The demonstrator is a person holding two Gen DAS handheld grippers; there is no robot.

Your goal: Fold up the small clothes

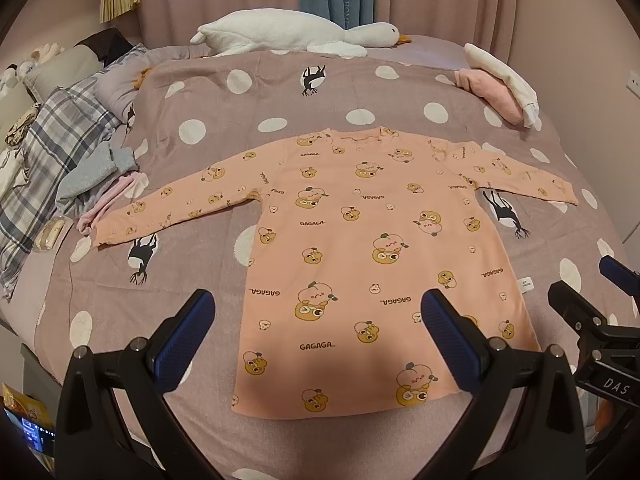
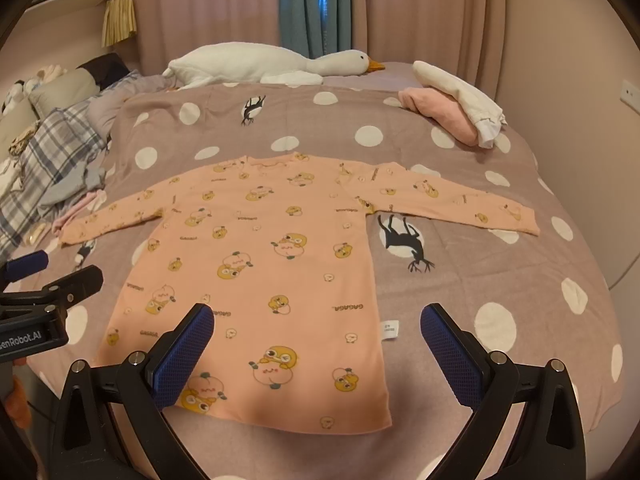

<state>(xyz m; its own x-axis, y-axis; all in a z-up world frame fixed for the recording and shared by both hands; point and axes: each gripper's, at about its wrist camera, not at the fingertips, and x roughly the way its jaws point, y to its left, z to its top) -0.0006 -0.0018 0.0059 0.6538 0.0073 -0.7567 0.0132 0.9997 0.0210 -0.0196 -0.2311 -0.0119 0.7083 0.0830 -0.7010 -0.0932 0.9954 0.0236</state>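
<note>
Garment: peach cartoon-print long-sleeved cotton top, spread flat ahead of both jaws, sleeves out, ready for folding.
Left gripper: jaws wide, empty, above hem.
Right gripper: jaws wide, empty.

Peach cartoon-print shirt, polka-dot bedspread.

Soft matt knit cloth, peach with printed cartoon figures: shirt. Slightly napped, matt woven cloth with white dots: bedspread. Fluffy white plush at the top of the frame: goose toy. Matt black plastic with bright metal pins, dimpled blue rubbery pads: left gripper and right gripper. Draped matt fabric, pink and blue: curtains.
</note>
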